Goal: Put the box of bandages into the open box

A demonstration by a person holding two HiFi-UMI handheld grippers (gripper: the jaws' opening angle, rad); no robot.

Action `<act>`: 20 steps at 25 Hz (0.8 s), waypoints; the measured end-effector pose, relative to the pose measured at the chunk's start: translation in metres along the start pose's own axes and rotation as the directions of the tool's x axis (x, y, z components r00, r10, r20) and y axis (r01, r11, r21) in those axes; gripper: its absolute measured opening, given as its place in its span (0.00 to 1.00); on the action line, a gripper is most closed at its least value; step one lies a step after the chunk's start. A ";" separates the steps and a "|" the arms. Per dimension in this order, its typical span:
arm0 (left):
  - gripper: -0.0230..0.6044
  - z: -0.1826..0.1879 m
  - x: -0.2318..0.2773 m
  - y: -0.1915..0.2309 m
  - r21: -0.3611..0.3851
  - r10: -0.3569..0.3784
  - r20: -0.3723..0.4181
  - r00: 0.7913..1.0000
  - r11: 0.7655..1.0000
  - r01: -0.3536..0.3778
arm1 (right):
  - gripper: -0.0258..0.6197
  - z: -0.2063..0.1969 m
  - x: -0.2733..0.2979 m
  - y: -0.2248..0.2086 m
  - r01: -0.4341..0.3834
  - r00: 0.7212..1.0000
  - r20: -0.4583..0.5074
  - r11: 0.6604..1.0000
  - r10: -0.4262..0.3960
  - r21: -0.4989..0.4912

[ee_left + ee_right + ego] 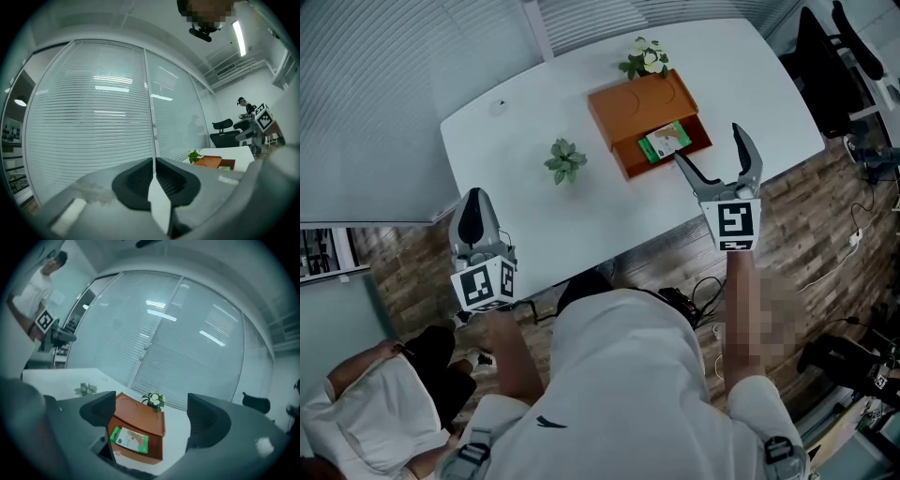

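White table (pixel 581 220), open box (pixel 698 134) holding the box of bandages (pixel 664 141); right gripper (pixel 707 145) spread, empty; left gripper (pixel 472 211) pressed together

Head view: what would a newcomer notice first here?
The orange box on the table, far side, its tray open with the green bandage box lying inside. The right claw hangs open just in front of it; the left claw, shut, is by the near left corner.

This is looking like an office: blinds (pixel 89 117) are covering glass walls, a black desk chair (pixel 825 70) is standing near a white table (pixel 534 112)
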State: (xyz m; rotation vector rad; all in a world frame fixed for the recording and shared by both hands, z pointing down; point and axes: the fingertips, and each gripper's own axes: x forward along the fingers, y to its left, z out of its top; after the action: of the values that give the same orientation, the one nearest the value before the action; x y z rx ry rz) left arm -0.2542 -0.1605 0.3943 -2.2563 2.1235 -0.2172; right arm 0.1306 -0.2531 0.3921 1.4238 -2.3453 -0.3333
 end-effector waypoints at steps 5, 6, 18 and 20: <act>0.08 -0.001 -0.011 -0.002 -0.001 -0.002 0.003 1.000 1.000 0.002 | 0.25 0.000 -0.038 -0.021 0.066 0.989 0.110 0.956 -0.101 0.284; 0.08 -0.002 -0.014 -0.002 -0.001 0.000 0.001 1.000 1.000 0.000 | 0.07 0.000 -0.045 -0.024 0.071 0.985 0.127 0.943 -0.118 0.324; 0.08 -0.008 -0.031 -0.011 0.010 -0.003 -0.009 1.000 1.000 0.003 | 0.04 0.001 -0.075 -0.022 0.052 0.979 0.168 0.932 -0.119 0.357; 0.08 -0.006 -0.031 -0.011 0.012 0.000 -0.006 1.000 1.000 0.000 | 0.04 0.002 -0.076 -0.022 0.048 0.979 0.169 0.932 -0.115 0.358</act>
State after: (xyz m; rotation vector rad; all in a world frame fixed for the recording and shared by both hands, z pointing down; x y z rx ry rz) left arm -0.2456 -0.1282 0.3987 -2.2519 2.1197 -0.2360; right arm 0.1791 -0.1955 0.3673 1.7240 -2.6020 -0.0693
